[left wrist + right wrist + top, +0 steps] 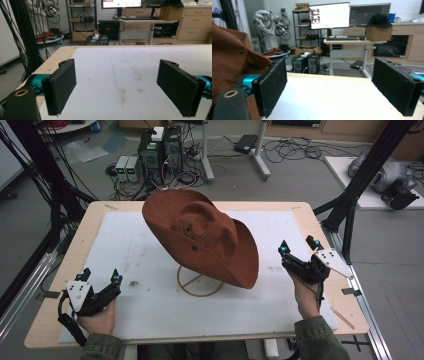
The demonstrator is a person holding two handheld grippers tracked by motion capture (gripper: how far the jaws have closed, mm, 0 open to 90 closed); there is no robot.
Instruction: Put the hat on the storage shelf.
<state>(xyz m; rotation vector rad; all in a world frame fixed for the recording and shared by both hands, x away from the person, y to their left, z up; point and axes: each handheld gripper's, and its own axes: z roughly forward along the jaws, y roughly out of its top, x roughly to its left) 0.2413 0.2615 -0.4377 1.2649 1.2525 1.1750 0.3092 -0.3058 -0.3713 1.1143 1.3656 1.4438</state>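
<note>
Both tools are spread wide and hold nothing: the left gripper (101, 276) low at the near edge of the white-covered table (150, 315), the right gripper (298, 244) raised. Between them and farther off, a brown felt wide-brimmed hat (200, 235) sits tilted on a round wooden ring stand (199, 282), its brim just left of the right jaws. This looks like the approach; next, each should probably close on a brim edge.

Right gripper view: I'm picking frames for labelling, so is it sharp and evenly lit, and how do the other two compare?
Right gripper view: jaws soft, the brown hat blurred at the left edge, the monitor washed out. Left gripper view: the white mat evenly lit, stains readable, no glare. High view: dim, slightly soft; the hat hides most of its wooden stand.
</note>
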